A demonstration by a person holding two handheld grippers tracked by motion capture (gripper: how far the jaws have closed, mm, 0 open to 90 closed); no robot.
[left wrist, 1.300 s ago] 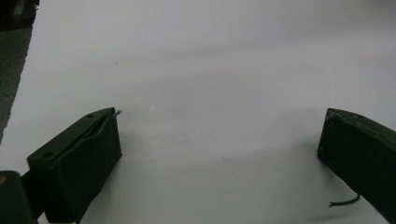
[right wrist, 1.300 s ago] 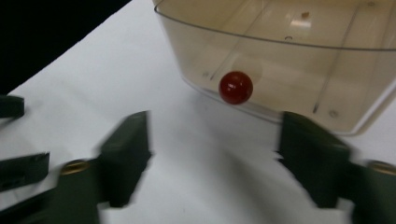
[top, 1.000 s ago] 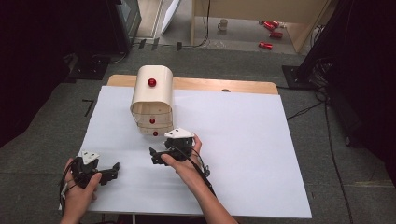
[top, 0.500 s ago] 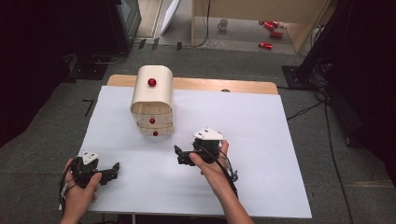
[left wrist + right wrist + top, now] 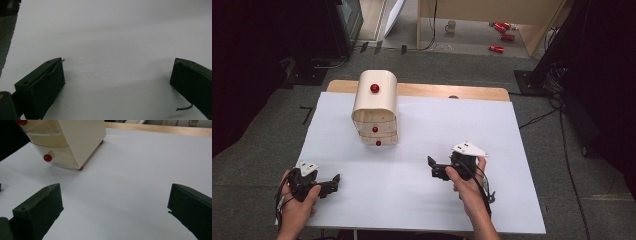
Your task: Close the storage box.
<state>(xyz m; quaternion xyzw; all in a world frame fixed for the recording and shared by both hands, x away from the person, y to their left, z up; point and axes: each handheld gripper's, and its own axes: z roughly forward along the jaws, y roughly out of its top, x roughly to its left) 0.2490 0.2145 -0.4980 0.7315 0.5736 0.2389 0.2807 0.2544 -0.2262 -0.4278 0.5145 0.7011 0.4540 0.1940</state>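
Observation:
A cream drawer cabinet (image 5: 374, 107) with red knobs stands at the back left of the white table (image 5: 447, 120); its bottom drawer (image 5: 379, 140) juts out slightly. My right gripper (image 5: 432, 168) hovers right of centre, open, pointing left, well apart from the cabinet. In the right gripper view its jaws (image 5: 115, 191) spread wide over bare table, with the cabinet (image 5: 77, 140) and a red knob (image 5: 47, 157) at upper left. My left gripper (image 5: 333, 183) rests near the front left corner, open. The left gripper (image 5: 117, 66) holds nothing, its jaws set wide over white tabletop.
A strip of wooden table edge (image 5: 442, 91) shows behind the white sheet. Grey floor surrounds the table, with red cans (image 5: 502, 37) and a mug (image 5: 451, 26) far back. Cables (image 5: 542, 117) trail on the floor at right. Dark equipment stands at both sides.
My right gripper has drawn back from the cabinet's bottom drawer, moving right and toward the front edge. The left gripper has stayed put.

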